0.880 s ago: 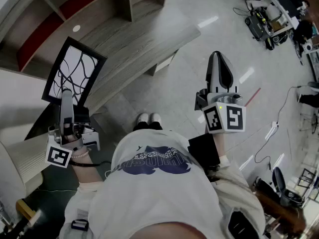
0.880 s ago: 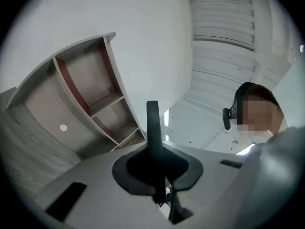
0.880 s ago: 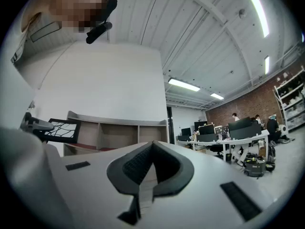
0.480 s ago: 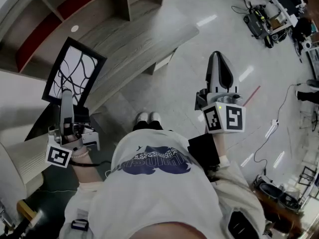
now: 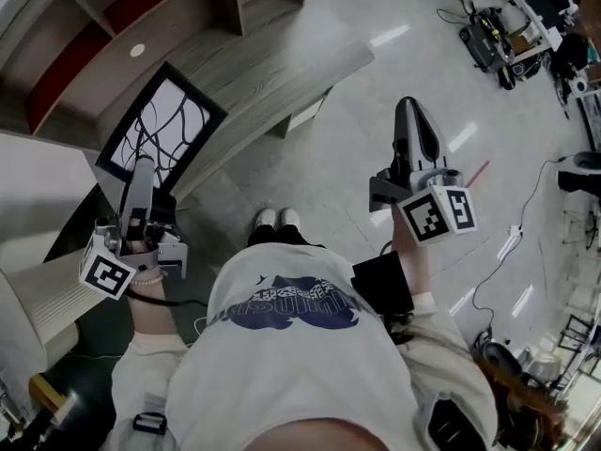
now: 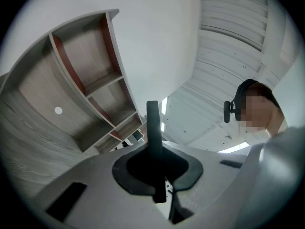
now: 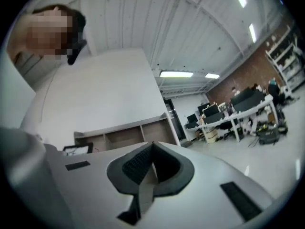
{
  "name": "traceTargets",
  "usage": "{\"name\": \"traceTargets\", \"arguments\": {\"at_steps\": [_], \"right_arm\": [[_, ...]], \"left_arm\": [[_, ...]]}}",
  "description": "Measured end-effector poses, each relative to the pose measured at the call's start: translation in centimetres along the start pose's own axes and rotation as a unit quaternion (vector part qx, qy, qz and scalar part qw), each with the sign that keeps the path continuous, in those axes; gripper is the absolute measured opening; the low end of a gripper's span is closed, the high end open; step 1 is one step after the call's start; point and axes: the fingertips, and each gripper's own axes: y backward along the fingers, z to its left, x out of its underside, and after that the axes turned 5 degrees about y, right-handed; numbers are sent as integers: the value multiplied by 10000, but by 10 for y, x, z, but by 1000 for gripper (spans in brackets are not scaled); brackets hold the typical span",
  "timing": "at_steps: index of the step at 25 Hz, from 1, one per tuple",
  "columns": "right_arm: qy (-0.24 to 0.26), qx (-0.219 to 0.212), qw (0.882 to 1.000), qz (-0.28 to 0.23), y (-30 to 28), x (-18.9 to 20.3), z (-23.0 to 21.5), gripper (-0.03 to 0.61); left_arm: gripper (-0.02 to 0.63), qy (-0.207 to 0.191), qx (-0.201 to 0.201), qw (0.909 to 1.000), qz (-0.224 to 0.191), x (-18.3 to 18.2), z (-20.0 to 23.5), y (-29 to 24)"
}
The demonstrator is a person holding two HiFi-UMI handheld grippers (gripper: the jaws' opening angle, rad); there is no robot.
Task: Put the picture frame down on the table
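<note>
The picture frame (image 5: 164, 125), black-edged with a white sheet of dark branching lines, is held up over the near edge of the wood-grain table (image 5: 282, 69). My left gripper (image 5: 143, 165) is shut on its lower edge. In the left gripper view the frame (image 6: 152, 118) shows edge-on as a dark upright strip, pinched in the left gripper (image 6: 153, 149). My right gripper (image 5: 410, 109) hangs over the floor to the right, shut, with nothing in it. The right gripper view shows the right gripper (image 7: 152, 145) with its jaws pressed together, and the frame (image 7: 76, 149) small at the left.
A shelf unit (image 5: 141, 7) with red back panels stands behind the table. A white panel (image 5: 38, 167) is at the left. The person's shoes (image 5: 269, 219) are on the grey floor. Workbenches with equipment (image 5: 507, 26) and floor cables fill the far right.
The left gripper and the frame have swung right and forward, the frame tilting more towards the table. The right gripper has turned slightly to the right.
</note>
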Motion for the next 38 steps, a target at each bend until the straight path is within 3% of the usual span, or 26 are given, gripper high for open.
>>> {"name": "traceTargets", "arguments": {"at_steps": [3,5,7,11,13,18,24,30,38], "right_arm": [[-654,-807,9940,358,-14,17,-25,-1],[-936,-1500,9816,714,-21,29,-28,78],[-1282,-2281,9590,1093,-24,36,-13,143],[-1699,-3699,8977,1687,-25,41,15,206],[-1688,-4041,8787,1898,-21,51,13,207],[-1937,-4316,8525,2224,-13,72,8,208],[-1787,-4326,8493,2442,-16,78,18,171],[-1836,-4063,8630,2377,-16,79,11,98],[-1958,-3784,8697,2491,-19,83,9,84]], "left_arm": [[34,221,286,9974,620,40,4,-38],[34,359,514,9928,1018,68,1,-61],[34,423,713,9869,1382,88,-6,-74],[34,582,980,9741,1950,124,-20,-107],[34,665,1065,9684,2156,147,-23,-120],[34,838,1103,9595,2455,195,-16,-137],[34,961,1087,9513,2718,199,-16,-139],[34,974,955,9504,2794,200,-14,-139],[34,674,590,9531,2891,199,-14,-141]]}}
